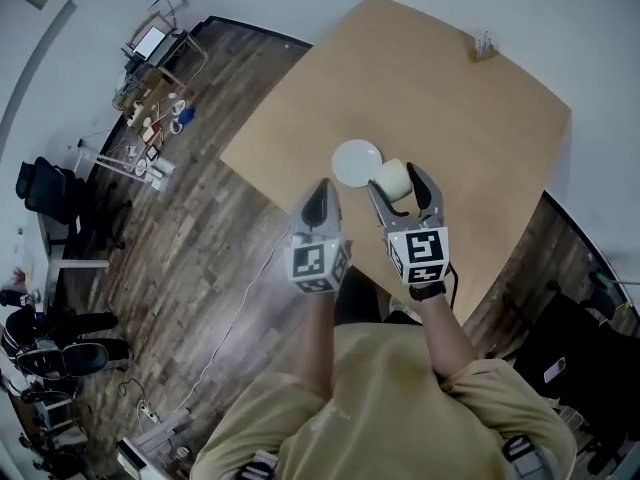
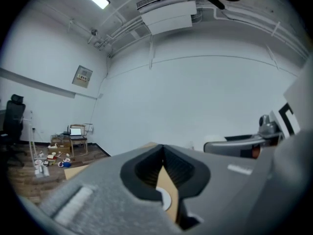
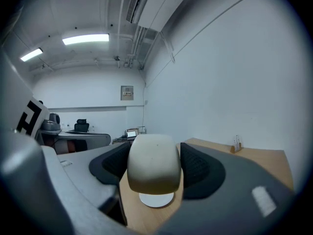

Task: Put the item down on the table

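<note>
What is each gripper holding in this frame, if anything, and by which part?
The right gripper holds a cream cup by its sides, one jaw against each side. The left gripper is shut and holds nothing.

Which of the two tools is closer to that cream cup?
Right. The right tool is shut on the cup, held between its jaws. The left tool is off to the cup's left, apart from it, shut and empty.

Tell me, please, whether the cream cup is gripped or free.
Gripped: the right hand-held gripper presses its jaws on both sides of the cream cup.
</note>
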`<state>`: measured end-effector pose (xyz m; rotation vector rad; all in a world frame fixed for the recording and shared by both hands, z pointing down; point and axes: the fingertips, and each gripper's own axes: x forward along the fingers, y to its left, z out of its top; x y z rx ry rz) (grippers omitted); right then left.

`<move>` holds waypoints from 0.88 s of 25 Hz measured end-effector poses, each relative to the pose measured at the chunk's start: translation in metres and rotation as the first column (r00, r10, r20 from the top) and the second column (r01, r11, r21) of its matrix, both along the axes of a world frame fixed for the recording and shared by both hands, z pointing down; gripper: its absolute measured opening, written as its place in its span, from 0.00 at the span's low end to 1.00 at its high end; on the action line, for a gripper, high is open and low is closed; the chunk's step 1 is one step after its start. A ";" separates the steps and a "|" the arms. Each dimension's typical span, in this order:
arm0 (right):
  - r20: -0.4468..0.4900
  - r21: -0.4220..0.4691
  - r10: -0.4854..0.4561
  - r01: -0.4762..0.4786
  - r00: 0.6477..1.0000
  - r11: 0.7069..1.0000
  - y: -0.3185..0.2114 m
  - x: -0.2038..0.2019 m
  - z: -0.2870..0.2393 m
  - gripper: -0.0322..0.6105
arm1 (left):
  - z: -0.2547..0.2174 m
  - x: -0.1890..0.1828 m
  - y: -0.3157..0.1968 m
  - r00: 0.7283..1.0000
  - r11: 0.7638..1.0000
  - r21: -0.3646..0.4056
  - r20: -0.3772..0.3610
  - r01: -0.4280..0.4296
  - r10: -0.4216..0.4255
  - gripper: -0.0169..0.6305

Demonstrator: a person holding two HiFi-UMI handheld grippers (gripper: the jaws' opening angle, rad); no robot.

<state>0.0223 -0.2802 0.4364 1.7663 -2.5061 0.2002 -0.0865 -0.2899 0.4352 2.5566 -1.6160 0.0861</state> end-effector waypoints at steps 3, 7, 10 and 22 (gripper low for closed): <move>-0.016 -0.052 0.016 -0.017 1.000 0.998 -0.036 -0.008 0.021 0.55 | 0.016 -0.001 -0.037 0.999 0.998 -0.036 0.008 -0.048 0.048 0.03; -0.036 -0.135 0.023 -0.027 0.999 0.990 -0.082 -0.028 0.059 0.55 | 0.043 -0.014 -0.081 0.997 0.992 -0.107 0.009 -0.069 0.071 0.03; -0.047 -0.209 0.026 -0.035 0.999 0.977 -0.112 -0.038 0.108 0.55 | 0.078 -0.022 -0.113 0.997 0.984 -0.160 0.010 -0.078 0.081 0.03; -0.099 -0.431 0.022 -0.063 0.995 0.900 -0.180 -0.068 0.267 0.55 | 0.190 -0.031 -0.178 0.993 0.938 -0.328 -0.017 -0.114 0.114 0.03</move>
